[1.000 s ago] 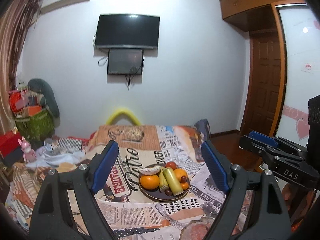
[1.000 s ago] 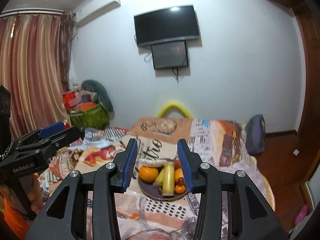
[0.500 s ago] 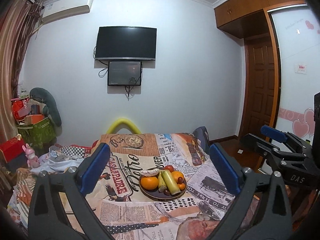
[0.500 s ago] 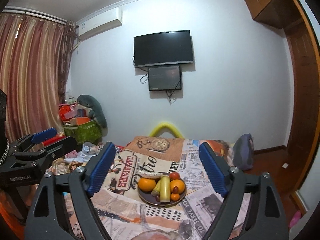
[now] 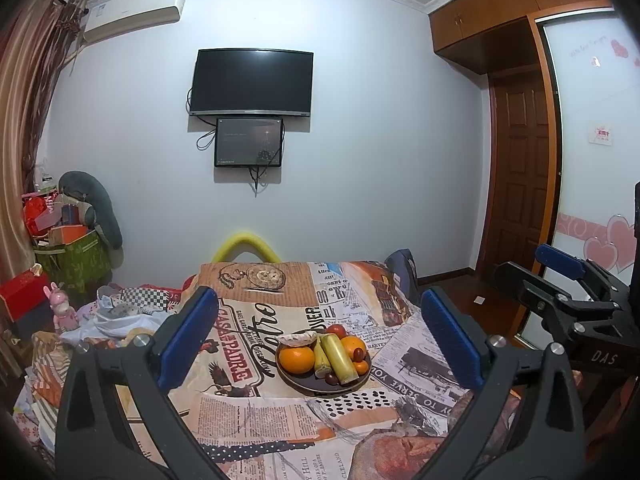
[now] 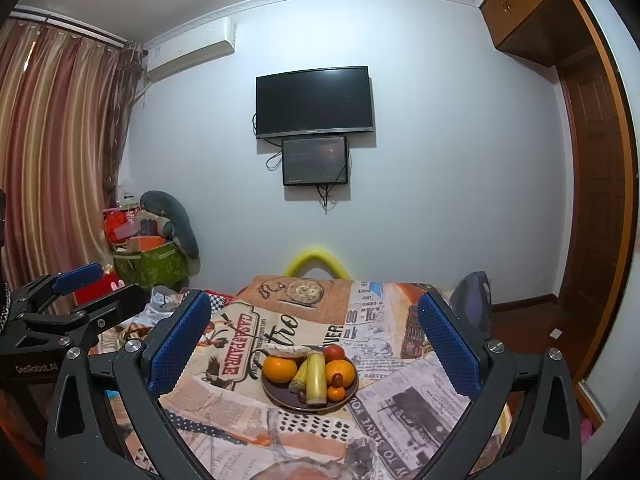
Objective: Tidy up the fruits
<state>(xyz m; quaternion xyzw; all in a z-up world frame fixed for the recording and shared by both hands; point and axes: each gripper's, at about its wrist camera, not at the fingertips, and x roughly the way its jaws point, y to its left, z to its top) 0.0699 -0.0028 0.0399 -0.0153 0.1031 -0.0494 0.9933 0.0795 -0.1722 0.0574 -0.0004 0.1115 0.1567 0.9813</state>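
Note:
A dark round plate (image 5: 304,386) (image 6: 280,398) sits on the newspaper-print tablecloth (image 5: 248,400) (image 6: 400,384). It holds oranges (image 5: 296,359) (image 6: 280,369), a yellow-green stalk (image 5: 339,358) (image 6: 316,378), a small banana, a red tomato (image 6: 334,353), dark dates and a pale peeled piece (image 5: 298,338). My left gripper (image 5: 318,320) is open and empty, held back from the plate. My right gripper (image 6: 314,320) is open and empty, also short of the plate. Each gripper shows at the edge of the other's view.
A TV (image 5: 251,82) and a small screen hang on the far wall. A yellow chair back (image 5: 244,246) stands behind the table. Boxes and a plush toy (image 5: 80,216) are piled at the left; a wooden door (image 5: 520,184) is at the right.
Both grippers opened wider and pulled back and up from the plate. The right gripper's jaws, narrow a second ago, now stand wide.

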